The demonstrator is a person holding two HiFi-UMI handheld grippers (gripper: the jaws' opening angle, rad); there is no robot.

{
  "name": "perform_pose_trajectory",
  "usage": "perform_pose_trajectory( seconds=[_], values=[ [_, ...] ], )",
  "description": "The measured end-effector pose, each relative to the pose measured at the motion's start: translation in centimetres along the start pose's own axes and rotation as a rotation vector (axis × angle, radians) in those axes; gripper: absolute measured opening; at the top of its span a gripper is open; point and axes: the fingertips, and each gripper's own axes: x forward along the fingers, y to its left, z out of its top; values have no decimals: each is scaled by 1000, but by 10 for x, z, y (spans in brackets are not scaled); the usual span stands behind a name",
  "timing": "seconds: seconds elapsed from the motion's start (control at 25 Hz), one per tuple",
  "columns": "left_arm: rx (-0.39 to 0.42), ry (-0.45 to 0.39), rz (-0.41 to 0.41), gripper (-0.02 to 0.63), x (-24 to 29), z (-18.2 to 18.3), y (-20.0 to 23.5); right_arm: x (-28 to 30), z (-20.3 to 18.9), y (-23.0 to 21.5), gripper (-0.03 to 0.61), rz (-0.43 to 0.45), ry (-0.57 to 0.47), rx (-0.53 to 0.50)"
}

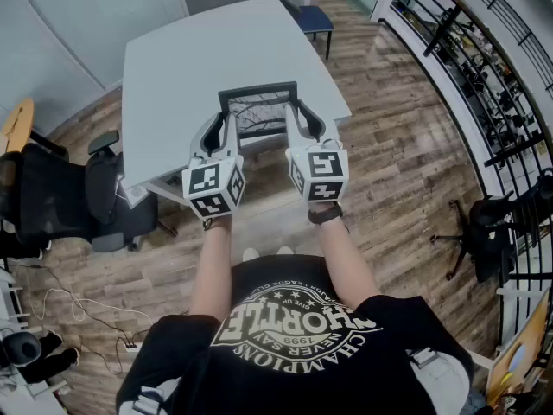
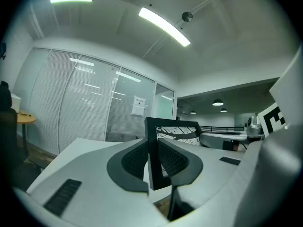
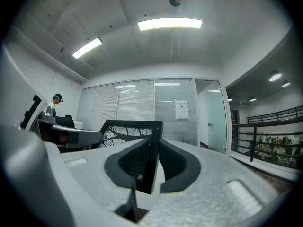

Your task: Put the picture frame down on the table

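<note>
A black picture frame [image 1: 258, 108] with a dark branch-pattern picture is held up between both grippers, over the near edge of the grey table [image 1: 181, 67]. My left gripper [image 1: 228, 130] is shut on the frame's left side bar [image 2: 153, 155]. My right gripper [image 1: 292, 126] is shut on its right side bar [image 3: 152, 160]. In both gripper views the frame's bar runs upright between the dark ribbed pads [image 2: 135, 157] and its top bar [image 3: 132, 124] crosses toward the other gripper. Whether the frame's lower edge touches the table is hidden by the grippers.
A black office chair [image 1: 104, 188] stands by the table's near left corner, and a blue chair [image 1: 309, 17] at the far side. Wood floor [image 1: 406, 162] lies to the right with a railing [image 1: 467, 50] and another dark chair [image 1: 492, 232]. A person [image 3: 53, 105] stands far off by a glass wall [image 2: 85, 108].
</note>
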Motion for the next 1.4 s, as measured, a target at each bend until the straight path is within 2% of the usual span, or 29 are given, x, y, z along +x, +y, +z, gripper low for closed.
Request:
perform_pose_trajectory(
  seconds=[0.36,0.56,0.72,1.0,1.16,1.4],
  values=[
    [44,-4,5,71,-17,1,-49,-38,0,-28,63,-27,-20,13],
    [53,10,31,71,-15,-10,-53,-41,-13,-33,66,23,-20,33],
    [61,5,35,71,-3,-8,-50,-29,-14,-39,64,15,-11,52],
    [66,3,14,71,60,-13,-26,35,-29,-60,64,-9,36,63],
    [44,-12,-4,71,116,-3,-3,87,-15,-76,63,-36,-22,19],
    [65,-46,-22,71,188,27,44,169,2,-83,62,-65,-55,41]
  ],
)
